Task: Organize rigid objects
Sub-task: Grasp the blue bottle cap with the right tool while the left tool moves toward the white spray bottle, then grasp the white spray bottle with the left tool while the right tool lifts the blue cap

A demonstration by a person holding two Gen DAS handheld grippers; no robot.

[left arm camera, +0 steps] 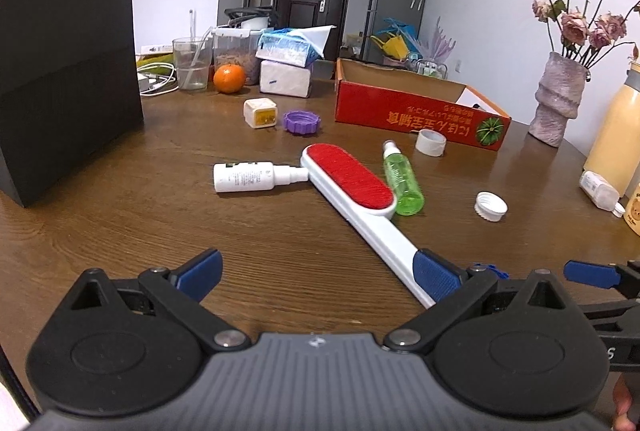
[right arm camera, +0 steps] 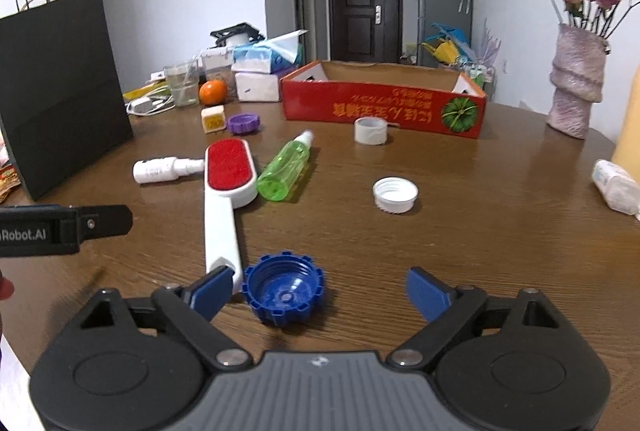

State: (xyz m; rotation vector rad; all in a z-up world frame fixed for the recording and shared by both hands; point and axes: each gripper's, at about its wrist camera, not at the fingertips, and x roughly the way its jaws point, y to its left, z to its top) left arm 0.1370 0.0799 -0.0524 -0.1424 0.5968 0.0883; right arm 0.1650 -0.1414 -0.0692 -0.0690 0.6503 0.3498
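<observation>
Nothing sorted yet: white bottle (right arm camera: pixel 160 169), lint brush (right arm camera: pixel 228 187), green bottle (right arm camera: pixel 286 169) and white cap (right arm camera: pixel 395 194) lie loose; box (right arm camera: pixel 384 107) looks empty. Left gripper (left arm camera: pixel 318 273) spread wide; right gripper (right arm camera: pixel 320 295) released around blue cap (right arm camera: pixel 284 289).

Table (right arm camera: pixel 460 231) was wood-grain, brown, w/ a soft sheen. Lint brush (right arm camera: pixel 226 191): smooth white plastic handle, red napped fabric pad, matt. Green spray bottle (right arm camera: pixel 286 169) was clear glossy plastic; white bottle (right arm camera: pixel 158 169) opaque, smooth. Blue cap (right arm camera: pixel 284 289), white cap (right arm camera: pixel 395 194), purple cap (right arm camera: pixel 243 123): ribbed plastic. Red box (right arm camera: pixel 380 107) looked like printed cardboard; black bag (right arm camera: pixel 60 87) matt paper; vase (right arm camera: pixel 576 83) rough, grainy.
</observation>
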